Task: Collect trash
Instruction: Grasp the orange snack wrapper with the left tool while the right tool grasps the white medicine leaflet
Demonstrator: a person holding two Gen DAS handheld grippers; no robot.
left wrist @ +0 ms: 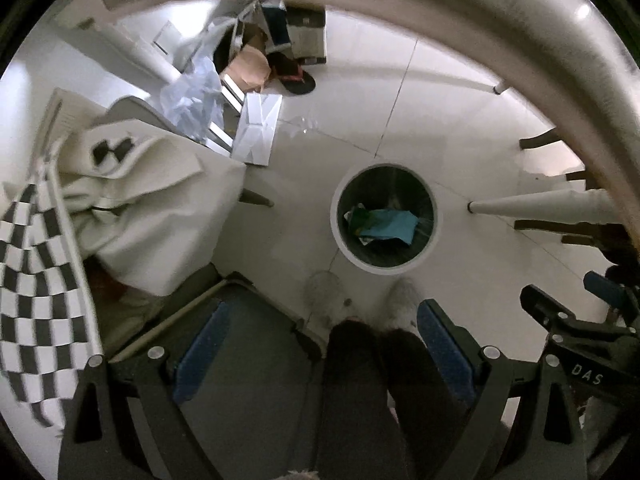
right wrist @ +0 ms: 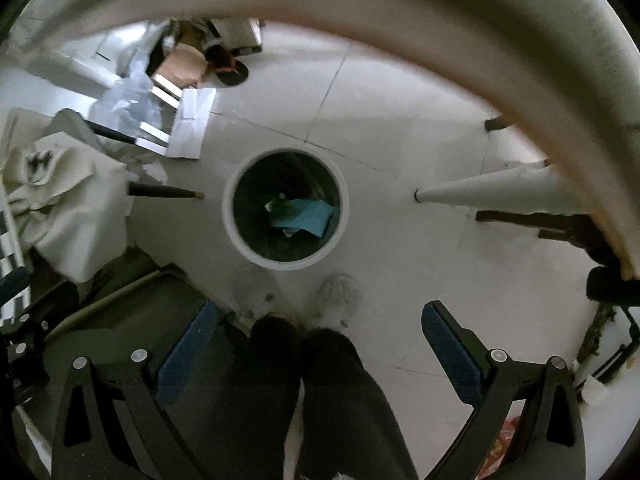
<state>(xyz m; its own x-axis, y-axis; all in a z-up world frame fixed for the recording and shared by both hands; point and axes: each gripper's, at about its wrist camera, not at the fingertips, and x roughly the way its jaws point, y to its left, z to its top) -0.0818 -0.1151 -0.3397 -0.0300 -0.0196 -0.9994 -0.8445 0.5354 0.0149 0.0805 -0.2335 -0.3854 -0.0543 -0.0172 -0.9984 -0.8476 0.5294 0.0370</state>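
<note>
A round bin with a white rim point(left wrist: 340, 240) stands on the tiled floor below both grippers; it also shows in the right wrist view point(right wrist: 232, 224). Inside lie a blue sheet point(left wrist: 390, 225) point(right wrist: 306, 216) and a green wrapper point(left wrist: 358, 216) point(right wrist: 280, 204). My left gripper point(left wrist: 322, 334) is open and empty, held high above the floor on the near side of the bin. My right gripper point(right wrist: 320, 336) is open and empty too, also above the near side of the bin. The right gripper's body shows at the right edge of the left wrist view point(left wrist: 576, 320).
A round white table edge point(left wrist: 520, 20) arcs overhead, with a white leg point(left wrist: 540, 204). A cream cloth point(left wrist: 152, 208) drapes a chair at left, beside a checkered cloth point(left wrist: 36, 280). Boxes, plastic and a sandal point(left wrist: 298, 80) lie at the back. The person's slippers point(right wrist: 340, 296) stand by the bin.
</note>
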